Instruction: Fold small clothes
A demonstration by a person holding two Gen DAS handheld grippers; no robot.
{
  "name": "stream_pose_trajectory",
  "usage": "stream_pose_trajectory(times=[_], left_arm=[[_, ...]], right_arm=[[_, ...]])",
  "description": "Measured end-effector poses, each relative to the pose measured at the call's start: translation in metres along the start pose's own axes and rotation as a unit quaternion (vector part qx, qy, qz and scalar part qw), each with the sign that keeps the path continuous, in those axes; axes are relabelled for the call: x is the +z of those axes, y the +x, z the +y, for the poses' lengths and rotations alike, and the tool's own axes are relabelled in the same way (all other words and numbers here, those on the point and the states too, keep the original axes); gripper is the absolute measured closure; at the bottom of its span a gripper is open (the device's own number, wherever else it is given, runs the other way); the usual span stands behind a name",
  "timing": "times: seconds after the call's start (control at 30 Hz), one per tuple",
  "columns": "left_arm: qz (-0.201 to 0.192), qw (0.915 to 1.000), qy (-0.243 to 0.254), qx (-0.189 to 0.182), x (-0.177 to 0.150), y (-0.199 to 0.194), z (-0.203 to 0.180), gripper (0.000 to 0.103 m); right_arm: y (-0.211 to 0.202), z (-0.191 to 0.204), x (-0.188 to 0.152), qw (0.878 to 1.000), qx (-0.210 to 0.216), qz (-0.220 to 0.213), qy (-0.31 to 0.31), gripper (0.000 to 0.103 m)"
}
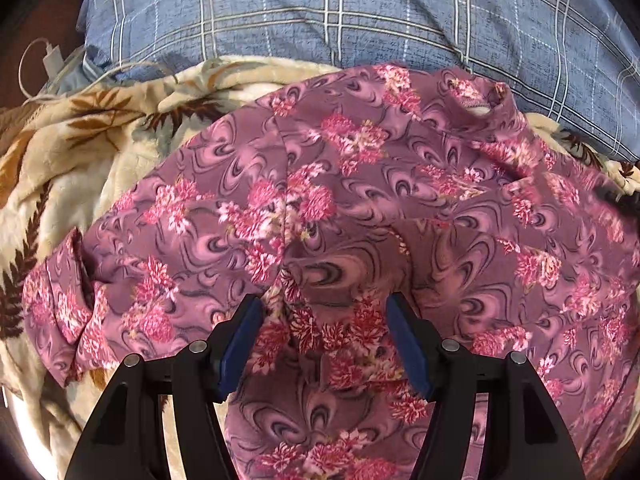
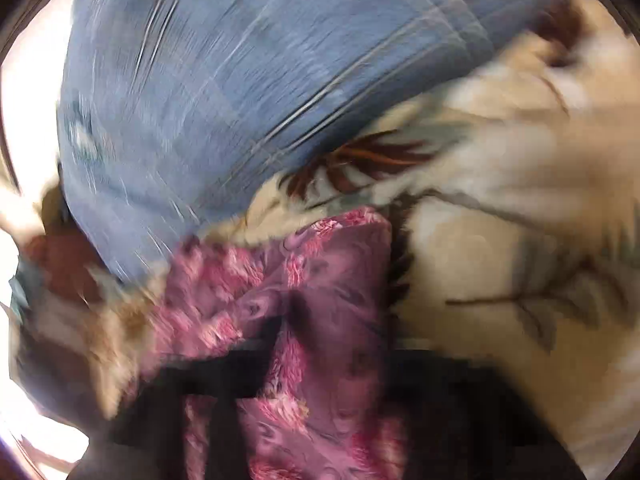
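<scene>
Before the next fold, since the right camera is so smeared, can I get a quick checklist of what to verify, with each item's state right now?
1. Left tongs open: ok, blue pads spread wide with fabric between them.
2. Left tongs gripping the pink floral garment: not ok, pads are apart.
3. Right tongs state: cannot tell; the right view is blurred, though fabric lies across them.
4. Garment lying flat: not ok, it is creased and bunched on the leaf-print blanket.
5. Garment clear of the blue plaid pillow: cannot tell; its far edge reaches the pillow.
6. White charger cable clear of garment: ok, off to the left.
</scene>
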State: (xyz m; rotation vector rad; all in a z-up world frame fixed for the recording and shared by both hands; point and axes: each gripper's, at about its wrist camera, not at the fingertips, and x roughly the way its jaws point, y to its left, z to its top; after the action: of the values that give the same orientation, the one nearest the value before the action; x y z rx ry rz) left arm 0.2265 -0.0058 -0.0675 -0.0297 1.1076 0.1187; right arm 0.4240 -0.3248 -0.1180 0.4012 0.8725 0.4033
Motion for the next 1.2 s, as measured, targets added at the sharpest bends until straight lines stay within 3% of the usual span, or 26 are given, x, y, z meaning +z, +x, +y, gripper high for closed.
stream_pose_trajectory(times=[0.07,0.1,0.13,0.17,0.3,0.43,0.57,0.63,0.7,0.73,0.83,1.0,1.1,1.2], left_arm=[[-0.01,1.0,0.0,-0.001,0.003,0.002,-0.003,0.038],[-0.011,0.9999,0.001,0.004,0.005,0.007,-0.006,0.036],[-0.006,0.9999,0.002,0.01,0.008,0.014,-0.009,0.035],[0.0,0.9999,0.003,0.014,0.009,0.021,-0.013,0.035],[-0.013,0.9995,0.003,0.029,0.011,0.032,-0.022,0.03],[0.003,0.9999,-0.015,0.001,0.009,0.023,-0.005,0.032],[-0.015,0.9992,-0.034,-0.013,-0.004,-0.012,0.036,0.031],[-0.027,0.9978,-0.059,-0.014,-0.012,-0.03,0.069,0.031],[-0.027,0.9952,-0.094,0.002,-0.022,-0.042,0.114,0.031],[-0.027,0.9932,-0.113,0.016,-0.028,-0.047,0.136,0.031],[-0.025,0.9839,-0.166,0.061,-0.051,-0.061,0.2,0.031],[-0.032,0.9678,-0.241,0.064,-0.088,-0.086,0.279,0.031],[-0.035,0.9653,-0.249,0.068,-0.096,-0.09,0.297,0.031],[-0.036,0.9636,-0.26,0.049,-0.104,-0.089,0.309,0.031]], right_arm=[[-0.043,0.009,0.009,0.993,-0.021,-0.11,-0.032,0.098],[-0.051,0.007,0.013,0.988,-0.054,-0.138,-0.033,0.098],[-0.051,-0.001,0.018,0.987,-0.081,-0.139,-0.027,0.099],[-0.043,-0.015,0.022,0.987,-0.11,-0.119,-0.011,0.103],[-0.003,-0.065,0.009,0.984,-0.172,-0.005,0.044,0.1],[-0.045,-0.049,-0.009,0.986,-0.134,-0.084,0.053,0.096],[-0.07,0.012,-0.031,0.992,-0.089,-0.09,-0.015,0.092],[-0.066,0.047,-0.037,0.993,-0.063,-0.08,-0.053,0.078],[-0.054,0.093,-0.054,0.992,-0.033,-0.063,-0.1,0.053],[-0.048,0.115,-0.063,0.991,-0.016,-0.053,-0.12,0.05],[-0.018,0.183,-0.094,0.982,0.028,-0.014,-0.187,0.049],[0.03,0.283,-0.137,0.965,0.126,0.055,-0.223,0.049],[0.062,0.34,-0.156,0.952,0.185,0.097,-0.224,0.049],[0.095,0.383,-0.178,0.943,0.196,0.133,-0.232,0.048]])
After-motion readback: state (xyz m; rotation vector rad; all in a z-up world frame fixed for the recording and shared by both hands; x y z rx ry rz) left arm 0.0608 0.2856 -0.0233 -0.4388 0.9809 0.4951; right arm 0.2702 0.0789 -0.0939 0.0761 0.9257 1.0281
